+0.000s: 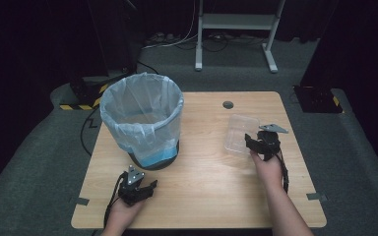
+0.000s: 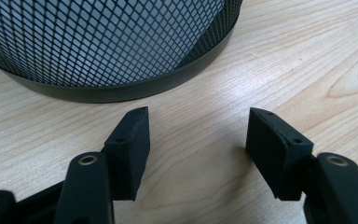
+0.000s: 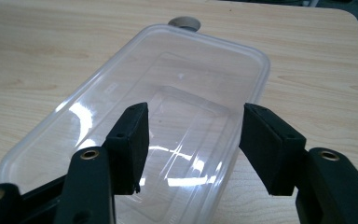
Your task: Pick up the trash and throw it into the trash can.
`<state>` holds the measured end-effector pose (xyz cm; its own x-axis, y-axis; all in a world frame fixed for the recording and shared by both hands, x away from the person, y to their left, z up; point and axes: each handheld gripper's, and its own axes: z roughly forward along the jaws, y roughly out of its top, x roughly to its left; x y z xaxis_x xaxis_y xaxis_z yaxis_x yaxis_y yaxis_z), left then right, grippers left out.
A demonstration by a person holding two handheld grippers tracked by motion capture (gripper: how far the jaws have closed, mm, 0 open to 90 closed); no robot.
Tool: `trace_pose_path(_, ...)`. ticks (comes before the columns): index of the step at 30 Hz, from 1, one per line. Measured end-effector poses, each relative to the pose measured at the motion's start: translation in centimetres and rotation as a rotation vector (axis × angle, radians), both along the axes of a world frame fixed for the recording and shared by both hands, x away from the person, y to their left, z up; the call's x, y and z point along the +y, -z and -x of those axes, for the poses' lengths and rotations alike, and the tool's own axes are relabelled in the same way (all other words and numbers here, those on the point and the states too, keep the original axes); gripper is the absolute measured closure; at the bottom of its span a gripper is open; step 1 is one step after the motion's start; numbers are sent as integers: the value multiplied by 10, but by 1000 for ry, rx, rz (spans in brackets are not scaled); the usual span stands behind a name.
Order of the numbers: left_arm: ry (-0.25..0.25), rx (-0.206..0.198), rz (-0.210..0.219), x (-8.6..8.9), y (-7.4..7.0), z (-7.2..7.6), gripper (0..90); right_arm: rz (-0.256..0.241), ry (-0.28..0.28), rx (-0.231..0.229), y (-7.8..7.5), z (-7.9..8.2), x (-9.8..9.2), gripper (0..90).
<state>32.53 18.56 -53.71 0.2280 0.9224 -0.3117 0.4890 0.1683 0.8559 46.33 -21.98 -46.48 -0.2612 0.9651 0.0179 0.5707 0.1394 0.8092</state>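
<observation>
A clear plastic container (image 1: pixel 240 132) lies open side up on the right half of the wooden table (image 1: pixel 202 196). My right gripper (image 1: pixel 257 142) hovers open at its near right edge. In the right gripper view the container (image 3: pixel 177 88) stretches away, and the open gripper (image 3: pixel 193 140) has its jaws straddling the near rim. A black mesh bin (image 1: pixel 145 118) lined with a pale plastic bag stands at the table's left. My left gripper (image 1: pixel 145 189) rests open just in front of it. The left gripper view shows the bin's mesh wall (image 2: pixel 112 42) beyond the open gripper (image 2: pixel 198 140), nothing between its jaws.
A round cable hole (image 1: pixel 228 104) sits near the table's far edge, seen also as a cable hole (image 3: pixel 184 21) beyond the container. Past the table are a white desk frame (image 1: pixel 236 29), floor cables and a yellow-black striped block (image 1: pixel 86 93) at far left.
</observation>
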Motion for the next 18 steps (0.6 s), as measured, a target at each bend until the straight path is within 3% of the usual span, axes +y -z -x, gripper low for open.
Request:
trace_pose_path(1,22,23,-43,3,0,2,396,6,-13,11,2,0,1,419)
trace_pose_path(7,29,24,-46,3,-1,3,394,54,-82,20,7,21,16,414)
trace_pose_path(8,31,25,-51,3,-1,3,393,51,-101,19,7,27,18,416)
trace_pose_path(10,3,-4,-6,-1,0,1,393,34,-138,17,8,41,24,425)
trace_pose_path(11,34,23,-57,3,0,3,393,42,-154,13,8,48,28,425)
trace_pose_path(14,35,24,-60,3,0,3,393,44,-200,1,9,68,42,419)
trace_pose_path(18,33,22,-59,2,0,3,393,15,-282,21,9,91,67,417)
